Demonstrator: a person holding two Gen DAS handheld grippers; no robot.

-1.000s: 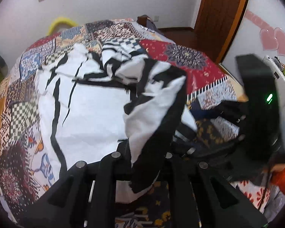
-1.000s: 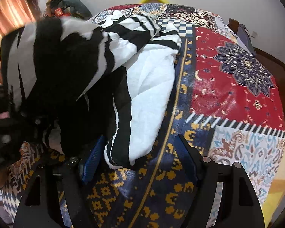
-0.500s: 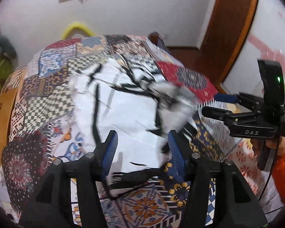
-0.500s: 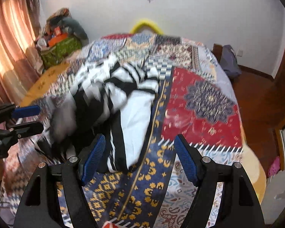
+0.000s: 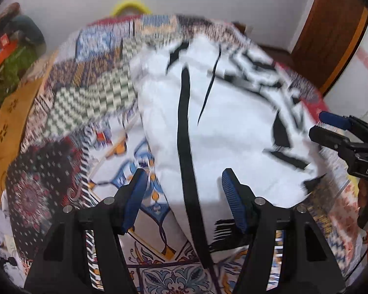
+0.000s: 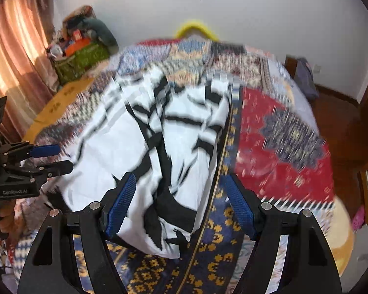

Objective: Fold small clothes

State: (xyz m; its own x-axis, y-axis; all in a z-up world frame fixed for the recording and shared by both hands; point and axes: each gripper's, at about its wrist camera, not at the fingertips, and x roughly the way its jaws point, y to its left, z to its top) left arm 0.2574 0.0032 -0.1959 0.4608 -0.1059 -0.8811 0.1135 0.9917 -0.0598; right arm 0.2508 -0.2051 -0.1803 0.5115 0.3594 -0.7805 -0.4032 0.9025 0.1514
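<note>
A white garment with black stripes [image 5: 228,142] lies folded over on a patchwork bedspread [image 5: 85,98]. My left gripper [image 5: 184,174] hovers above the garment's near edge. Its jaws are opening, and no cloth is pinched between the blue pads [image 5: 135,196]. In the right wrist view the garment [image 6: 144,132] looks bunched, with a folded flap at its near end. My right gripper [image 6: 179,178] hangs open over that near end and holds nothing. Each gripper also shows in the other's view: the right gripper [image 5: 331,129] at the garment's right side, the left gripper [image 6: 49,156] at its left side.
The bedspread [image 6: 282,147] covers a wide bed. A green basket of clutter [image 6: 81,58] and a pink curtain [image 6: 12,61] stand at the left. A yellow hoop [image 6: 196,28] sits at the far end. A wooden door [image 5: 331,31] is at the right.
The left gripper opened and let go of the black-and-white flap, which dropped onto the garment. Both grippers drew back from the cloth; the right stayed open.
</note>
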